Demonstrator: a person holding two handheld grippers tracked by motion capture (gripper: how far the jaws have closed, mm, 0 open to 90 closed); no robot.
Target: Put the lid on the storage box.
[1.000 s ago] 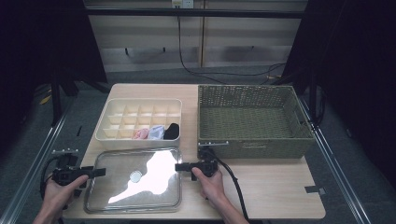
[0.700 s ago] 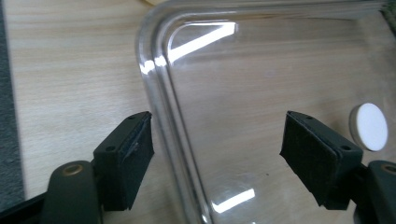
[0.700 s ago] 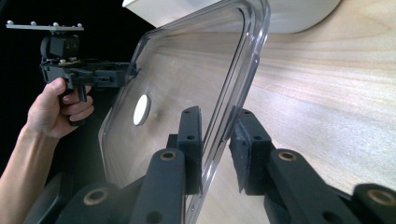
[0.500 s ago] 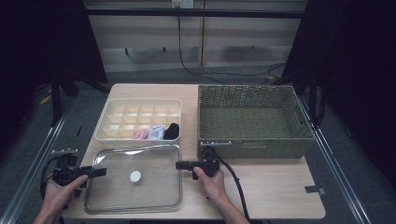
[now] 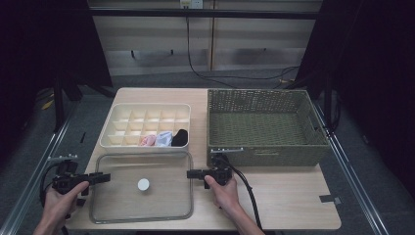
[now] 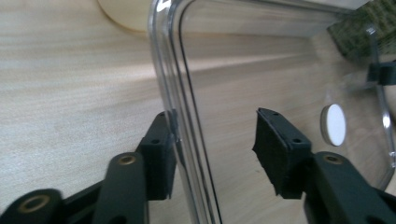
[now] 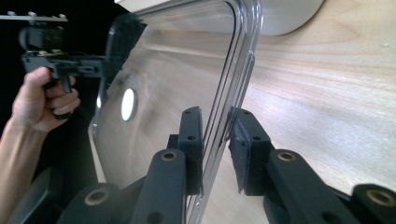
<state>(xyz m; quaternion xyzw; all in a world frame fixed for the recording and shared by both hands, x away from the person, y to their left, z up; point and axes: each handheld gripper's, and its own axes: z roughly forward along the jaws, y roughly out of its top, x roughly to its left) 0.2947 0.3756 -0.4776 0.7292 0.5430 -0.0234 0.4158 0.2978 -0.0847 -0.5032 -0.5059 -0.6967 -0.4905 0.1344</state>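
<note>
A clear rectangular lid point(image 5: 161, 196) with a white round knob point(image 5: 143, 184) lies flat on the wooden table. My left gripper point(image 5: 105, 177) is at the lid's left edge. Its jaws have just been closing, and the rim point(image 6: 187, 116) runs between them. One pad point(image 6: 161, 154) touches the rim, while the other pad point(image 6: 275, 149) stands well off it, over the clear panel. My right gripper point(image 5: 190, 174) is at the lid's right edge, shut on the rim point(image 7: 233, 93), with one pad on each side.
A cream divided tray point(image 5: 147, 125) stands just behind the lid, with pink, blue and black items in its front cells. A green woven basket point(image 5: 264, 122) stands at the right, close behind my right hand. Bare table lies to the right of my right hand.
The bright glare on the lid a second ago is gone, and the lid now lies flat. My left gripper's jaws have narrowed around the left rim. My right hand has stayed put.
</note>
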